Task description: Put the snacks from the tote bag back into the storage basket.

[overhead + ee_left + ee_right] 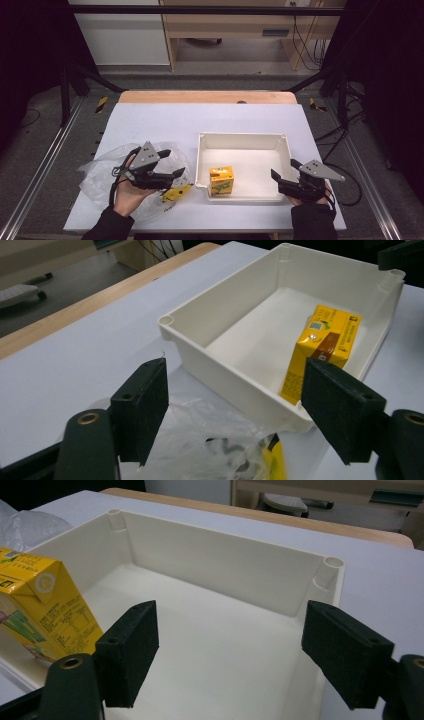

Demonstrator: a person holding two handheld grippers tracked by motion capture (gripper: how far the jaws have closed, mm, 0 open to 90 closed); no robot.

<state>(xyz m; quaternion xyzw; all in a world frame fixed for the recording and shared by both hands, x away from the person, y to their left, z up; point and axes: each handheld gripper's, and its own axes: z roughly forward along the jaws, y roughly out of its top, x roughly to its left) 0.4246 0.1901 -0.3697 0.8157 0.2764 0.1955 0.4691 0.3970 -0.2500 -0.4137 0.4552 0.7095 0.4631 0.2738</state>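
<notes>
A yellow juice carton point(221, 181) stands upright in the front left corner of a white tray point(242, 140). My left gripper point(174, 162) is open and hovers left of the tray, over a clear plastic bag point(100, 175) that holds a yellow item point(177, 192). In the left gripper view the gripper point(235, 405) has nothing between its pads; the tray point(200, 335) and carton point(325, 340) lie ahead, the bag point(200, 430) below. My right gripper point(284, 168) is open at the tray's front right corner. In the right gripper view, that gripper point(230, 650) looks into the tray point(225, 565), with the carton point(40, 610) at left.
The white table top point(165, 120) has a wooden strip point(205, 96) along its far edge. Metal frame rails point(40, 165) run along both sides. The crumpled bag point(25, 525) spreads over the front left of the table.
</notes>
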